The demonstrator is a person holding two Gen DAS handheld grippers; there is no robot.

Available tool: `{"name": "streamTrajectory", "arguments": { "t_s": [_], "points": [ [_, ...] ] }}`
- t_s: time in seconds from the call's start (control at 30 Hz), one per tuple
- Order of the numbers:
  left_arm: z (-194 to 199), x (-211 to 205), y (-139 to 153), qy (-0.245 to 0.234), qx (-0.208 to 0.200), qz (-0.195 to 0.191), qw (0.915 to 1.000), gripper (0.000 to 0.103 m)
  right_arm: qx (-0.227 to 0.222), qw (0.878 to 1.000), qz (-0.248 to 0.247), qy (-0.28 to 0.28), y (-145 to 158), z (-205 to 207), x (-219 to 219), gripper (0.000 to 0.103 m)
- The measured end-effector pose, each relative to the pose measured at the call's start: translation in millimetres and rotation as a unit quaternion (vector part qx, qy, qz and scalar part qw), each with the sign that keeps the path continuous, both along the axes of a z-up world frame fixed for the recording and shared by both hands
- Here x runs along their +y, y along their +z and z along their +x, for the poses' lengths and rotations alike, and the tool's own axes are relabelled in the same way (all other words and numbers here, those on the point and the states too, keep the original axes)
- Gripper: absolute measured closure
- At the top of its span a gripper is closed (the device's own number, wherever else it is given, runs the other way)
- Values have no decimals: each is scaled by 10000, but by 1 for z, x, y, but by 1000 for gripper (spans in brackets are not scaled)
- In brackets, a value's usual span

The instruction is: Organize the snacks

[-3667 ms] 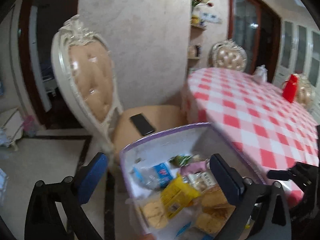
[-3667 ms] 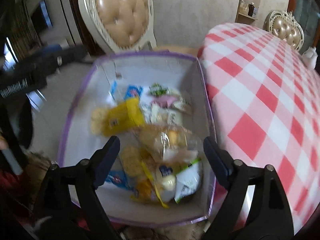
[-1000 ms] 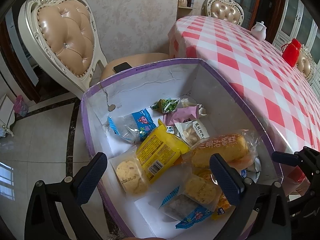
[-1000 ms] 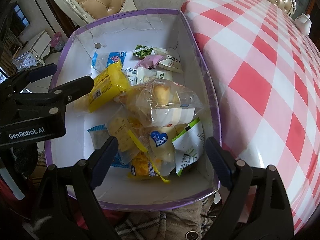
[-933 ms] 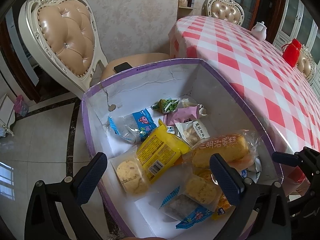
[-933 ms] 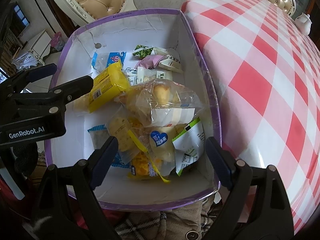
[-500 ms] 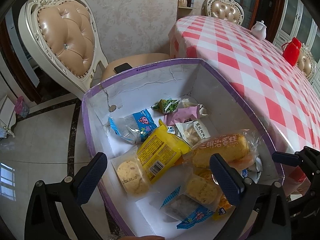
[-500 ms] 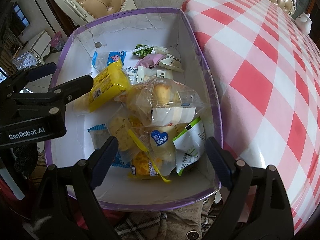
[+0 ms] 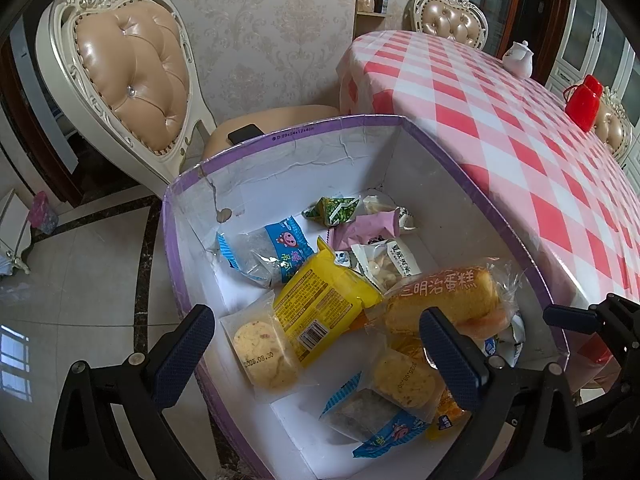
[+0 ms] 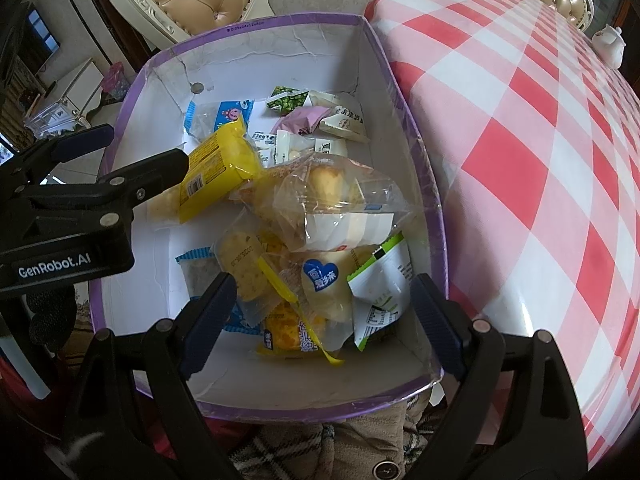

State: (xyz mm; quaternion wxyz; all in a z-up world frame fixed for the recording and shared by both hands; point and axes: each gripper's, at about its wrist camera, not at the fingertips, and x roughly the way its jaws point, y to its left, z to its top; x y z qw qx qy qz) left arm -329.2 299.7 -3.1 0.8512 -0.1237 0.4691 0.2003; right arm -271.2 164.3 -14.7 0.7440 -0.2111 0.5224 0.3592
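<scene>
A white box with a purple rim (image 9: 304, 130) (image 10: 256, 22) holds several wrapped snacks. A yellow packet (image 9: 324, 304) (image 10: 218, 164) lies in the middle, with a clear-wrapped sponge cake (image 9: 444, 300) (image 10: 328, 204) to its right. Round cookies (image 9: 260, 350) and blue-edged packets (image 9: 276, 254) lie around them. My left gripper (image 9: 316, 354) is open and empty above the box's near left part; it also shows in the right wrist view (image 10: 120, 152). My right gripper (image 10: 324, 312) is open and empty over the box's near end.
A table with a red and white checked cloth (image 9: 520, 128) (image 10: 540, 140) stands right of the box, with a white teapot (image 9: 518, 54) and a red container (image 9: 584, 102) on it. A padded chair (image 9: 132, 68) with a black phone (image 9: 246, 134) stands behind the box.
Since 3.7 s ago both grippers have come in over the box and look down into it. Over the last second nothing has visibly moved.
</scene>
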Motion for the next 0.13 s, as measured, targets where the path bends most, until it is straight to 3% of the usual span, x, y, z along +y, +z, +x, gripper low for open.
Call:
{"name": "streamTrajectory", "arguments": {
  "t_s": [0.13],
  "points": [
    [0, 0, -1, 38, -22, 57, 10000, 0, -3, 10000, -5, -2, -1, 0, 0, 13]
  ]
}}
